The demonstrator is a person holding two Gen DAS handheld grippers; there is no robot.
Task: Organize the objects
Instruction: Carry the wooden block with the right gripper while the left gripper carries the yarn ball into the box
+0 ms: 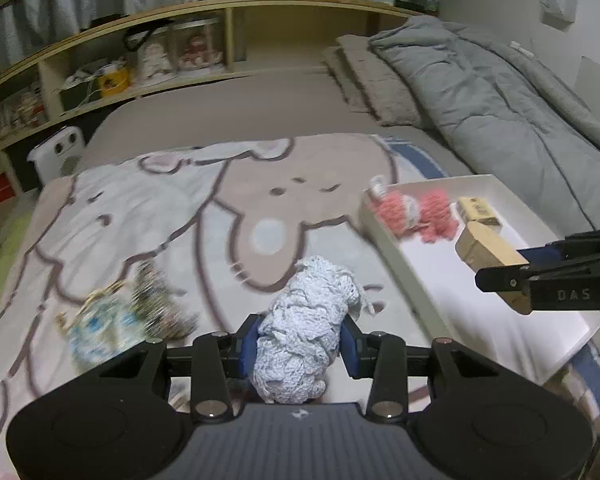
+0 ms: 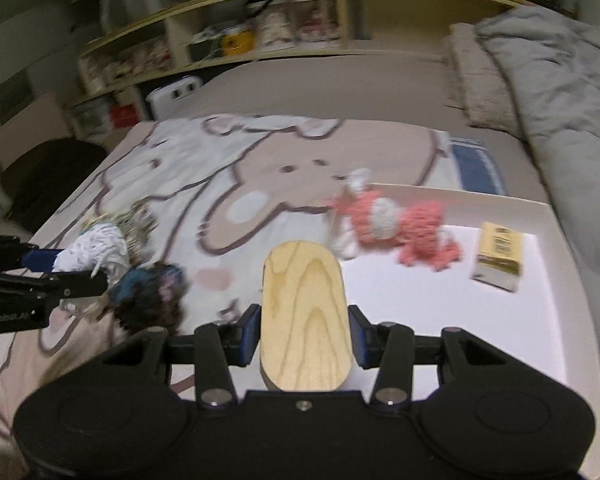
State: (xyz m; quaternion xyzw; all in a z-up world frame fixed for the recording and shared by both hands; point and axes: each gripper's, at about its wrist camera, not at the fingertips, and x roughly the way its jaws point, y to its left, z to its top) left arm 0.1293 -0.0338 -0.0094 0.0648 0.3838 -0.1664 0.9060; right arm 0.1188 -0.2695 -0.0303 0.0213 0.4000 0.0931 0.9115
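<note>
My left gripper [image 1: 300, 342] is shut on a white crocheted piece [image 1: 304, 332] above the cartoon blanket; it also shows at the left of the right wrist view [image 2: 88, 254]. My right gripper [image 2: 304, 330] is shut on an oval wooden block [image 2: 304, 320], held over the near edge of the white tray [image 2: 540, 320]. From the left wrist view the block [image 1: 488, 258] hangs over the tray [image 1: 500, 332]. In the tray lie a pink and white knitted toy [image 2: 396, 228] and a small yellow box [image 2: 498, 254].
A blue-and-brown knitted item [image 1: 120, 316] lies on the blanket at the left, also in the right wrist view [image 2: 148, 292]. A grey duvet [image 1: 500, 92] is piled at the right. A wooden shelf [image 1: 140, 64] with boxes runs behind the bed.
</note>
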